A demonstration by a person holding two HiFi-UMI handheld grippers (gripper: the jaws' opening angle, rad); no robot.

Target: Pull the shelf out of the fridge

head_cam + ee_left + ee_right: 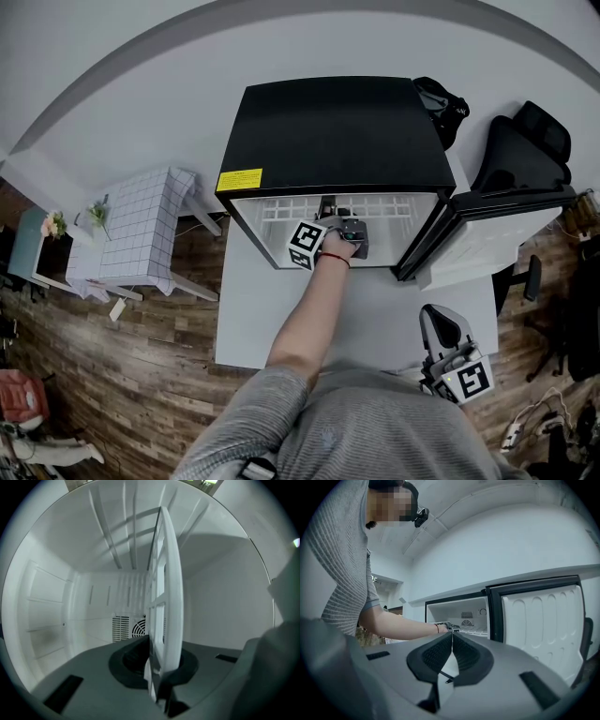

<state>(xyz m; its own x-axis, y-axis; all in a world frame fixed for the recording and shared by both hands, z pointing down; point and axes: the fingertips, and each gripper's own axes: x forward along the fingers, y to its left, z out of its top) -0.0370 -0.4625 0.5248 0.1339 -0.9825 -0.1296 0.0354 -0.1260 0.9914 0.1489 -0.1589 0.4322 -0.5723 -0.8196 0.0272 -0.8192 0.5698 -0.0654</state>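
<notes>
Fridge [328, 122]: black top, white inside, standing at the far side of a white platform [384, 319].
Door [487, 230]: swung open to the right.
Shelf [171, 597]: white grid, inside the fridge and not yet pulled out. Its near edge sits at the opening. In the left gripper view it shows edge-on, running far toward the back wall with its vent [129, 627].
Left gripper [161, 677]: reaches into the opening from the near side. Its jaws are clamped on the shelf's near edge, with the rail between the pads.
Right gripper [451, 644]: near right, well apart from the fridge, by the platform's near right corner. Its jaws are pressed together with nothing between them.
Arm [309, 319]: the person's left arm, stretched from near to the fridge opening.
Surroundings: a table [141, 230] with a checked cloth stands left of the fridge. A dark chair [525, 150] is at the far right. The floor is wood.
</notes>
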